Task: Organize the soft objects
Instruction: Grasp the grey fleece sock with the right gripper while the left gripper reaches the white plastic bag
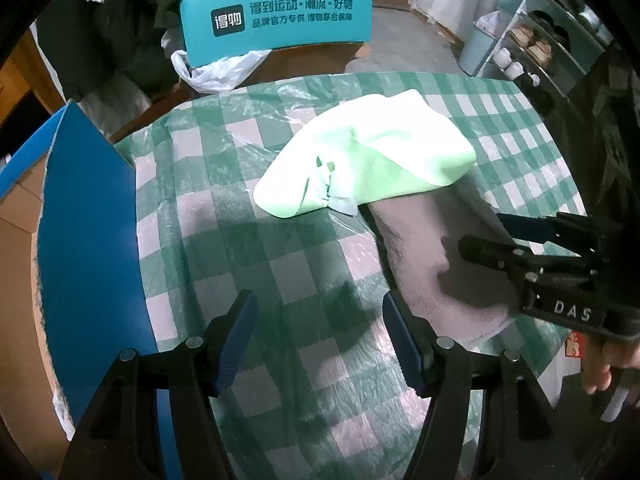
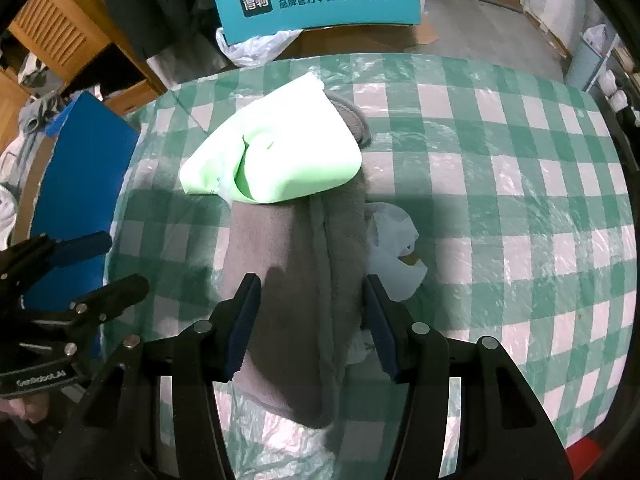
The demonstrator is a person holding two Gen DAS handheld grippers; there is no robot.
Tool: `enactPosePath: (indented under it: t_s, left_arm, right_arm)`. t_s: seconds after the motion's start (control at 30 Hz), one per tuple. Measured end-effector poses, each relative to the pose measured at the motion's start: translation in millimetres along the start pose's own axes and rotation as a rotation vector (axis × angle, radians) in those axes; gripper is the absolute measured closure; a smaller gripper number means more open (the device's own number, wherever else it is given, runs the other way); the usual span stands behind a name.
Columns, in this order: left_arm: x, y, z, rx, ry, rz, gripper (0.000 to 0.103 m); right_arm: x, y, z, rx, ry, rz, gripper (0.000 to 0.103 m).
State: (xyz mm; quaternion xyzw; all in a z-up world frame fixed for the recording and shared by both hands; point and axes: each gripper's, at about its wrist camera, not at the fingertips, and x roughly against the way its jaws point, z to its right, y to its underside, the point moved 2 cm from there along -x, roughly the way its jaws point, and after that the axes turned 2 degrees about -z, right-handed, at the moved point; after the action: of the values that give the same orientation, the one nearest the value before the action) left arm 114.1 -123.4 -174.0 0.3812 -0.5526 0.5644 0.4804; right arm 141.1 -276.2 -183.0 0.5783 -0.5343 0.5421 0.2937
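A light green cloth lies bunched on the green-and-white checked table; it also shows in the right wrist view. It rests on the far end of a long grey fleece cloth, which shows in the left wrist view too. My right gripper is open, its jaws on either side of the grey cloth's near part; it also appears at the right of the left wrist view. My left gripper is open and empty above the table, left of the grey cloth; it also shows in the right wrist view.
A blue-lined cardboard box stands at the table's left edge. A teal chair back with a plastic bag is behind the table. A crumpled white bag lies right of the grey cloth. Shelves stand at the far right.
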Motion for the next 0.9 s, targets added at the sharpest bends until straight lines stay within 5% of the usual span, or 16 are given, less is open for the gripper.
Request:
enactPosePath:
  t_s: [0.07,0.13,0.23,0.9]
  left_arm:
    - [-1,-1,-1,0.005,0.001,-0.003,0.037]
    - [0,-2,-3,0.011,0.003,-0.005,0.037]
    - [2,-2,-4,0.016,0.01,-0.007,0.037]
    - [38,14,-8,-0.015,-0.021,0.055,0.031]
  right_arm:
    - [-1,-1,-3,0.01,0.007,0.0,0.051]
    - [-2,-1,-7,0.031,0.028,0.006,0.077]
    - [-1,-1,-11,0.056,0.042,0.015,0.088]
    - [61,17,-50,0.129,-0.044,0.12,0.091]
